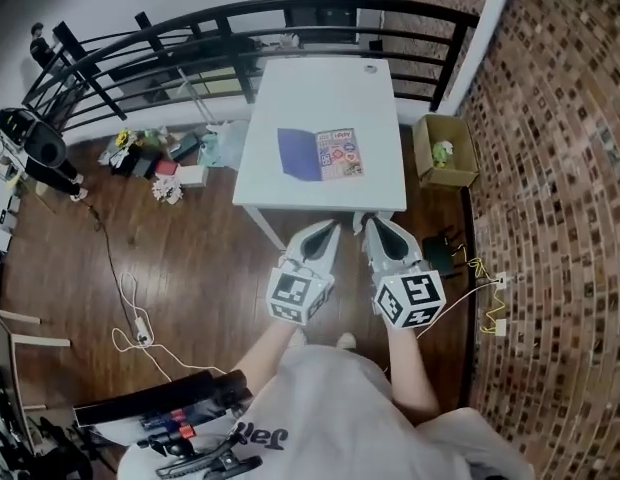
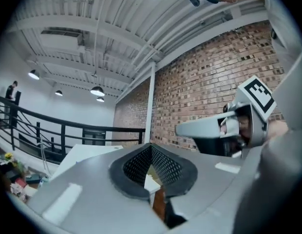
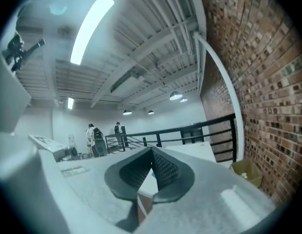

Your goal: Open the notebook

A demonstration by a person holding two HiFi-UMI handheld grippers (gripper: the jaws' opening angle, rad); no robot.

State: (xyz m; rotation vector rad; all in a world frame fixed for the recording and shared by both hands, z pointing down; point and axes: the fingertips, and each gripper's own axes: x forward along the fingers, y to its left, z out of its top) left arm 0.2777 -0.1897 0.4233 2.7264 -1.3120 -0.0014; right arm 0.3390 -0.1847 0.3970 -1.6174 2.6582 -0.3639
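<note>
The notebook (image 1: 321, 154) lies flat at the middle of the table (image 1: 380, 98), a blue half beside a stickered half, so it looks already open. The left gripper (image 1: 326, 230) and right gripper (image 1: 377, 226) hang just off the table's near edge. Both are clenched on nothing, likely because no grasp is needed.
</note>
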